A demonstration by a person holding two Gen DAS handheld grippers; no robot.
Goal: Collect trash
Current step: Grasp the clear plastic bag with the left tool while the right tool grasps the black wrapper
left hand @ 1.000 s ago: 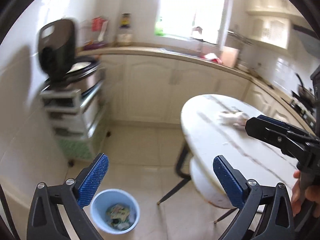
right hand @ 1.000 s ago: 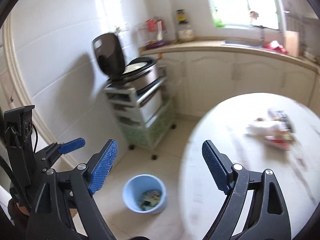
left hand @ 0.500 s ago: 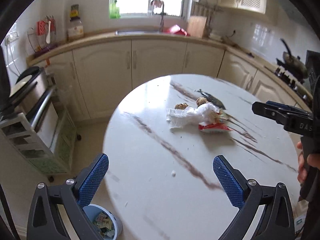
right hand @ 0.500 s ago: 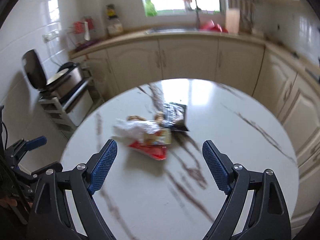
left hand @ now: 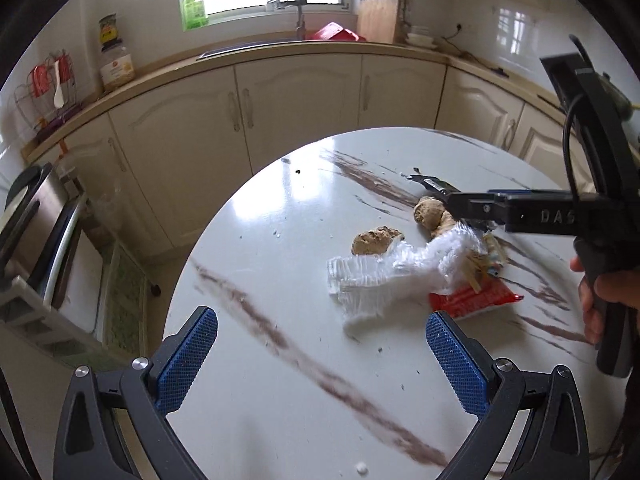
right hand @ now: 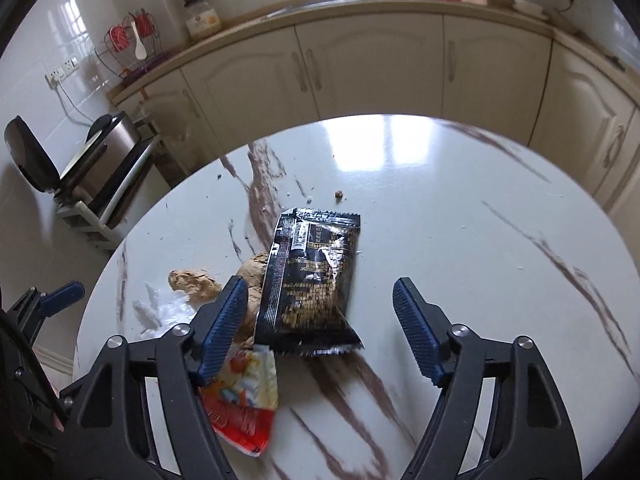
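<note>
A pile of trash lies on the round white marble table point(left hand: 280, 240): a crumpled clear plastic wrapper point(left hand: 372, 276), two brown lumps point(left hand: 376, 239), a red snack packet point(left hand: 476, 300) and a black foil packet point(right hand: 312, 280). My left gripper point(left hand: 320, 352) is open and empty above the table, short of the clear wrapper. My right gripper point(right hand: 320, 328) is open and empty, its jaws either side of the black packet's near end, just above the pile. It also shows in the left wrist view point(left hand: 472, 208) over the lumps.
Cream cabinets and a counter point(left hand: 300, 80) curve behind the table, with a sink, jar and cutting board. A cart with a rice cooker point(right hand: 92, 168) stands at the left by the wall. Crumbs dot the table.
Both grippers swung from the floor and the blue bin toward the table, then closed in on the trash pile. The right gripper now hangs right over the black packet. Both stay open.
</note>
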